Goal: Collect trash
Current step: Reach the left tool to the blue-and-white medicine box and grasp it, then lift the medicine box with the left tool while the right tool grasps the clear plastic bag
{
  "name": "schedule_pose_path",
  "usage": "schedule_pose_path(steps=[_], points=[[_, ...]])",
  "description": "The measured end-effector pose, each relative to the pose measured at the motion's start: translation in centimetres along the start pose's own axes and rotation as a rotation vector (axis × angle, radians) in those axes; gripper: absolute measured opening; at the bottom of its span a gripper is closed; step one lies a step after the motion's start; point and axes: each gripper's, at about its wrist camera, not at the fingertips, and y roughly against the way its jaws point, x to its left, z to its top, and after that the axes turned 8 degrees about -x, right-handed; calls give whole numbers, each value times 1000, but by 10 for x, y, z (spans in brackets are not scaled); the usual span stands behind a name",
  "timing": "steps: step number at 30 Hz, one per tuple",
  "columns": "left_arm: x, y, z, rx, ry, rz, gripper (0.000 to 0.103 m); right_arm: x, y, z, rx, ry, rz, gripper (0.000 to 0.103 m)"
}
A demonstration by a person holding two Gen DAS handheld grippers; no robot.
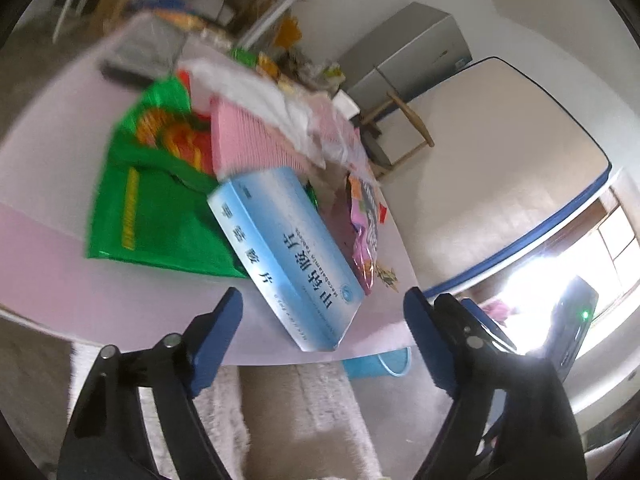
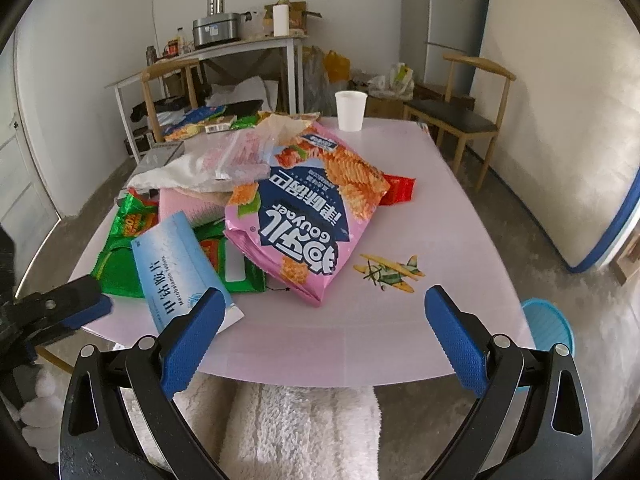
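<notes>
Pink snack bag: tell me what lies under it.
The pink snack bag overlaps a green wrapper at its left and a red wrapper at its right. Anything beneath its middle is hidden.

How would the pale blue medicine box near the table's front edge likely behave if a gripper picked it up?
The blue medicine box keeps flat faces and sharp edges, so it is probably stiff cardboard and light. It leans on the green bag, so a push may slide or tip it.
</notes>
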Motion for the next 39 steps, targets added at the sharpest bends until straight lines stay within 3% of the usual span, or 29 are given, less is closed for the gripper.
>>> schedule_pose_path(steps=[6,9,12,18,30,39], points=[[1,-25,-2,61,54,-3,65,-3,-11,0,7,-29,77,94],[1,-30,-3,71,80,4,58,0,-23,1,13,-56,164,67],[4,-35,-5,73,101,5,54,6,-40,-1,60,-99,267,47],[13,-37,-5,78,137,23,52,18,-65,-11,177,-170,425,33],[29,-20,0,38,229,-88,50,-14,-70,-28,303,-418,701,28],[24,-12,4,39,272,-207,50,-42,-66,-40,344,-568,795,28]])
